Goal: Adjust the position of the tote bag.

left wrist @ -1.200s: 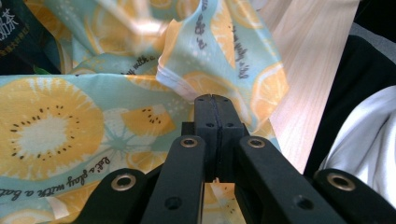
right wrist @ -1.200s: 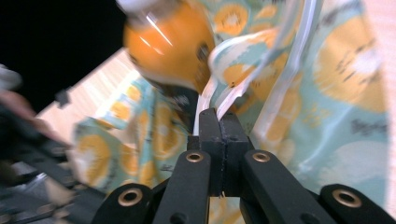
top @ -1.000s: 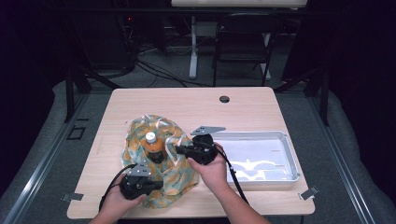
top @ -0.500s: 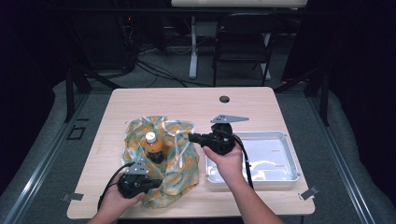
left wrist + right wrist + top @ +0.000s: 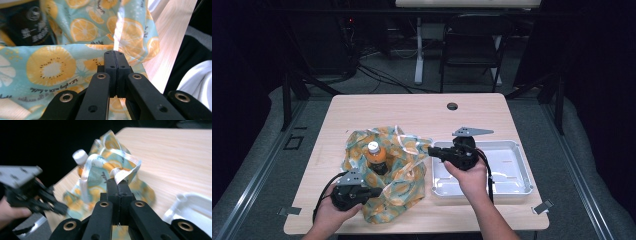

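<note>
On the table [image 5: 362, 110], left of the metal tray [image 5: 517, 186], lies the fruit-print bag [image 5: 404, 177] with an orange bottle [image 5: 375, 156] standing inside it. Left gripper [image 5: 374, 191] has its fingers clenched on the bag's near edge. Right gripper [image 5: 432, 150] has its fingers clamped on the bag's far rim beside the tray.

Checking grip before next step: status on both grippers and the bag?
Left gripper shut on fruit-print bag. Right gripper shut on bag's rim. Bottle upright inside. Metal tray beside.

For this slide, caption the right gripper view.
Right gripper shut on the citrus-print bag, bottle inside.
</note>
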